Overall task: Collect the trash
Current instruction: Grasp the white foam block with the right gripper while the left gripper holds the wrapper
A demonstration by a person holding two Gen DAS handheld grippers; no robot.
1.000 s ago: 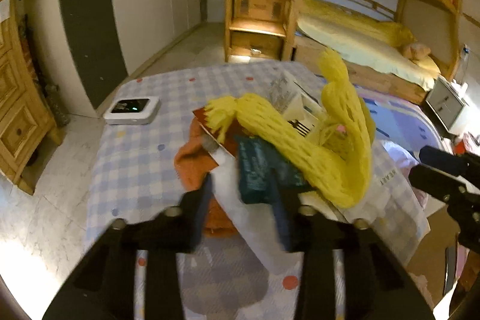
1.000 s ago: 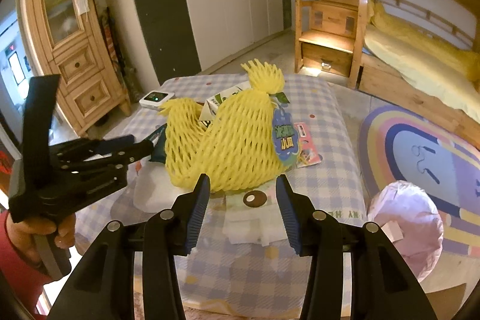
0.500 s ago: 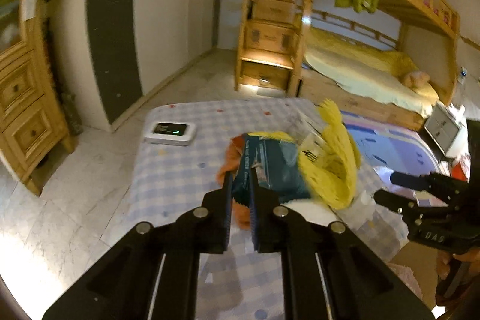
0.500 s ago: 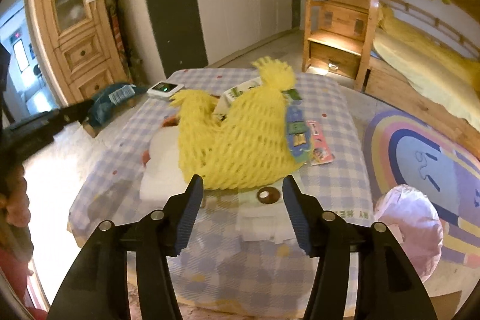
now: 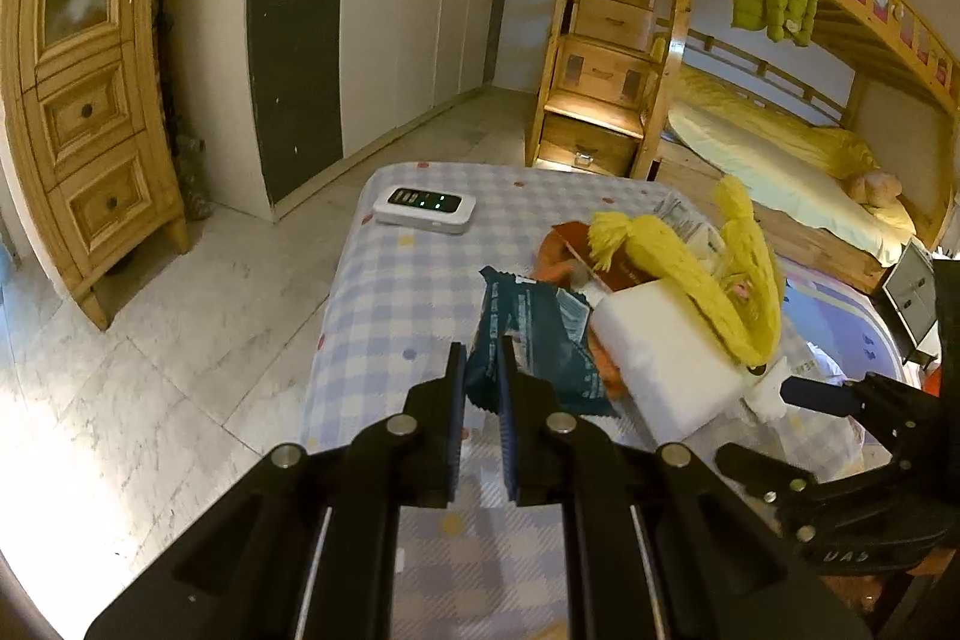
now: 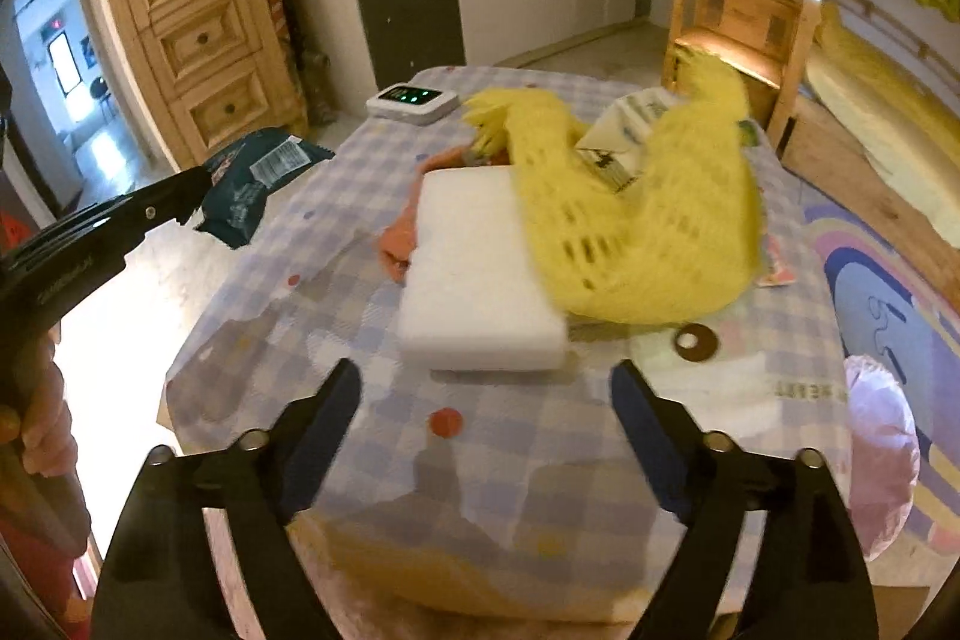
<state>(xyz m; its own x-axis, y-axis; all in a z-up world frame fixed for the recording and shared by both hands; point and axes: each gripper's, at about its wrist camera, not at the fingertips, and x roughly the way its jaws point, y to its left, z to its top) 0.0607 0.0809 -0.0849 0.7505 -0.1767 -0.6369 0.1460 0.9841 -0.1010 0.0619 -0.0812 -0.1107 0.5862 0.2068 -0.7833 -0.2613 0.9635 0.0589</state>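
Observation:
My left gripper is shut on a dark teal snack wrapper and holds it up off the checked table. The wrapper also shows in the right wrist view, left of the table in that gripper. My right gripper is open and empty, close in front of a white foam block. A yellow foam net lies over a printed carton. An orange wrapper lies under the block.
A white device with green lights sits at the table's far corner. A brown ring lies on the cloth. A pink-lined bin stands right of the table. A wooden cabinet and bunk bed stand beyond.
My left gripper shut on the teal wrapper and lifted it back off the pile. My right gripper opened wider and moved left toward the white foam block.

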